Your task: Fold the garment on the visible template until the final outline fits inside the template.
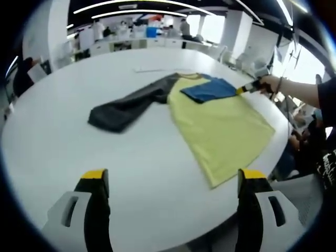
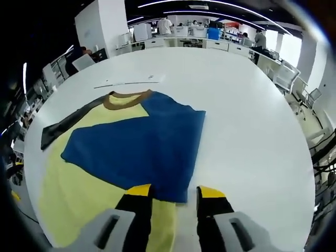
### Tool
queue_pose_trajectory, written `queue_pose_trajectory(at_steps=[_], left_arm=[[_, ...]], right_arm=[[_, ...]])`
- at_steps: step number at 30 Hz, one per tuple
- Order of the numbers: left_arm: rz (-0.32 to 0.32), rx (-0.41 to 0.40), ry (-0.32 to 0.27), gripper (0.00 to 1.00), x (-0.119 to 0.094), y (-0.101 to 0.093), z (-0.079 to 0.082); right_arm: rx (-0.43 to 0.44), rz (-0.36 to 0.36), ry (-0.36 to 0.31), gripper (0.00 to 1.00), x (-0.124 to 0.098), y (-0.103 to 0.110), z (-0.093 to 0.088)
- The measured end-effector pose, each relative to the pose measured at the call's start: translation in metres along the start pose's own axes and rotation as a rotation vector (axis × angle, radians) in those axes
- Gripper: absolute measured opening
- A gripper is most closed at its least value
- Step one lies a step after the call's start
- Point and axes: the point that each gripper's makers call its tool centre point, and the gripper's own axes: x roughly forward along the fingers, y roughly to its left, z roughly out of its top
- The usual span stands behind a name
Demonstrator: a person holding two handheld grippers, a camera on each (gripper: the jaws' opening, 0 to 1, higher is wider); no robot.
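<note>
The shirt [image 2: 126, 152] lies flat on the white table [image 2: 247, 115], its blue sleeve folded over. It looks soft, light and floppy. The right gripper [image 2: 173, 195] is open at the sleeve's 6 o'clock edge; pinch there. The left gripper [image 1: 173, 181] hangs open.

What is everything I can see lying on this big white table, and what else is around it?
Garment: one, yellow body with a blue sleeve folded across it and a dark grey sleeve stretched out sideways; brown collar; flat on the table.
Table: one, white, round.
Thin strip: one, pale, on the table beyond the collar.
Desks and people: several, far background.
Left gripper: yellow-tipped, open, above the table.
Right gripper: yellow-tipped, at the blue sleeve's edge.
Hand: holds the right gripper.
</note>
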Motion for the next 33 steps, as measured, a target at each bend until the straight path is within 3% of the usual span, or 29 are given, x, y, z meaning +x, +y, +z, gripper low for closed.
queue_pose_trajectory(at_steps=[4,9,20,33], left_arm=[[-0.012,0.002,0.002,0.99,0.002,0.000,0.001],[-0.022,-0.017,-0.012,0.99,0.003,0.000,0.005],[0.000,0.012,-0.014,0.99,0.000,0.011,0.011],[0.019,0.034,-0.042,0.98,0.004,0.033,0.031]], right_arm=[[-0.054,0.048,-0.081,0.43,-0.010,0.014,0.019],[-0.093,0.082,-0.129,0.61,-0.025,0.028,0.031],[-0.141,0.157,-0.132,0.85,-0.059,0.054,0.023],[-0.202,0.211,-0.153,0.99,-0.102,0.075,0.003]])
